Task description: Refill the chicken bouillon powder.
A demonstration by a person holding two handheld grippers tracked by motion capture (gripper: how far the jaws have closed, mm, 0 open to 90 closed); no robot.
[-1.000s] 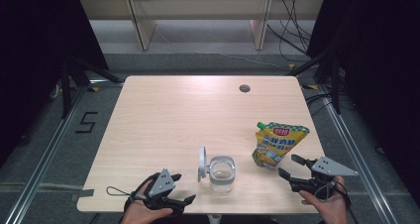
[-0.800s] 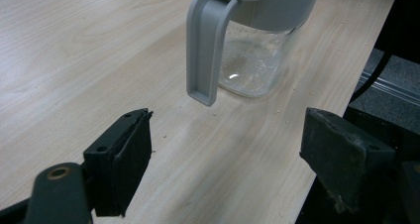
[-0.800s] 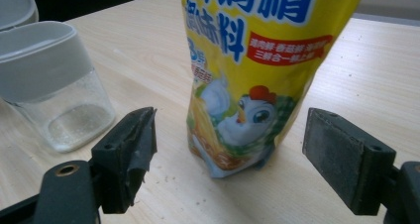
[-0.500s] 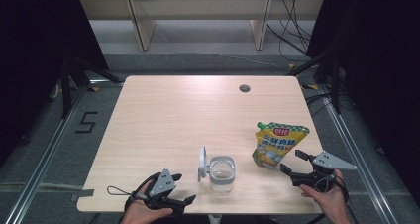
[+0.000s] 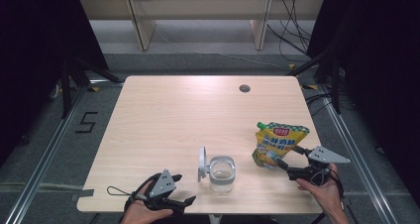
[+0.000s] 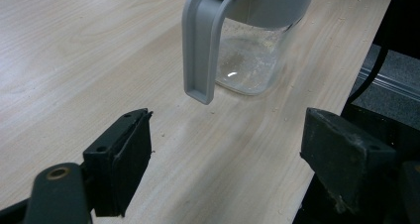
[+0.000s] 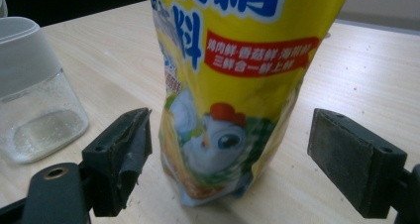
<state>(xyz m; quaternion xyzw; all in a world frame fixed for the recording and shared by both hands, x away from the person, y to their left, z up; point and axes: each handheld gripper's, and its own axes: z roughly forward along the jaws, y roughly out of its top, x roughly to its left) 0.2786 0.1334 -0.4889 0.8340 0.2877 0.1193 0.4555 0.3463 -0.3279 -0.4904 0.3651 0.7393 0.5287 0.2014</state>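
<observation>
The right gripper (image 7: 230,159) – jaws spread wide, just opened – frames the upright yellow pouch (image 7: 237,85) beside the clear jar (image 5: 222,172), left gripper (image 6: 225,169) open near it – next, I judge, closing squarely on the pouch.

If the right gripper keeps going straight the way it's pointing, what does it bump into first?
Most likely the yellow pouch. In the right gripper view it stands straight ahead of the open right gripper, its base lined up with the gap between the jaws, and nothing lies between them.
</observation>
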